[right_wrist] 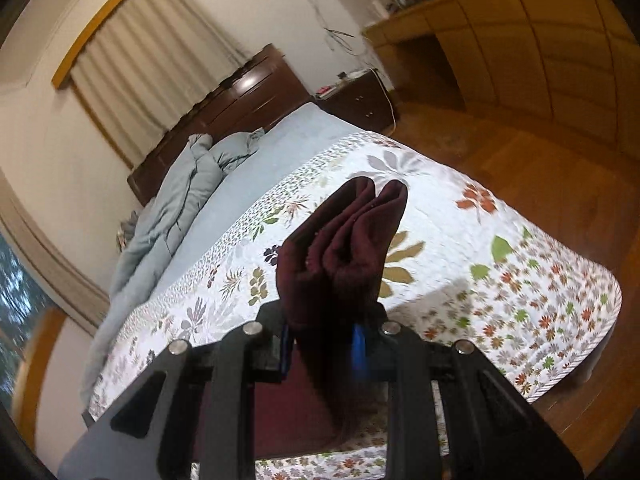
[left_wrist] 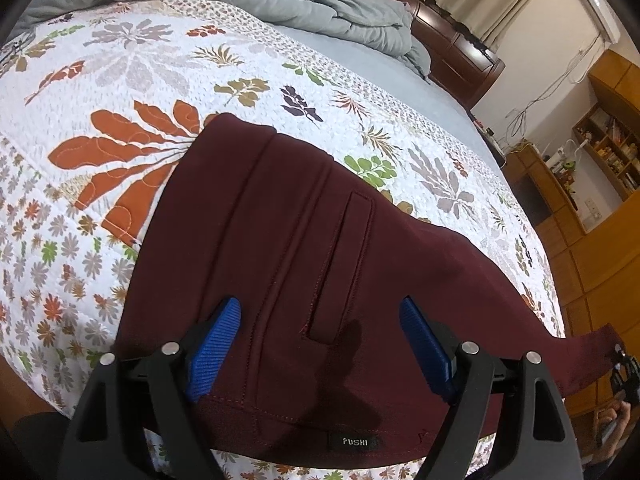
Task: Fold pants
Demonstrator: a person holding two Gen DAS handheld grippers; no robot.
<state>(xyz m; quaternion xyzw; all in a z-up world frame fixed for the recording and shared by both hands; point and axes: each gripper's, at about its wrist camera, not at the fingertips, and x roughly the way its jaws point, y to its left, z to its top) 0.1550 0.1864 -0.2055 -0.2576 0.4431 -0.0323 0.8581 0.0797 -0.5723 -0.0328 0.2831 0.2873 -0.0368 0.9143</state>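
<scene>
The maroon pants lay on the bed's floral quilt, waistband end nearest the left wrist camera, back welt pocket facing up. A black label reading "FUSHI" sat at the waistband edge. One leg ran off toward the right edge of that view, lifted off the quilt.

The left tool hung over the waistband area with its blue pads spread wide apart. Nothing sat between them; whether the pad tips touched the cloth could not be told. The tool cast a shadow on the fabric beside the pocket.

Beyond the quilt, a crumpled grey duvet lay near the dark wooden headboard. Wooden shelving stood at the right of the room.

At the far right edge of the left wrist view, a person's hand held the right tool, only partly visible there.

In the right wrist view, the right tool was clamped on a bunched section of the pants. The folded cloth rose out of the narrow jaws in several layers, held above the quilt. This view was blurred. The blue pads pressed against both sides of the bundle.

Behind it, the grey duvet lay along the left of the bed, curtains hung over the headboard, and wooden flooring showed at right.
</scene>
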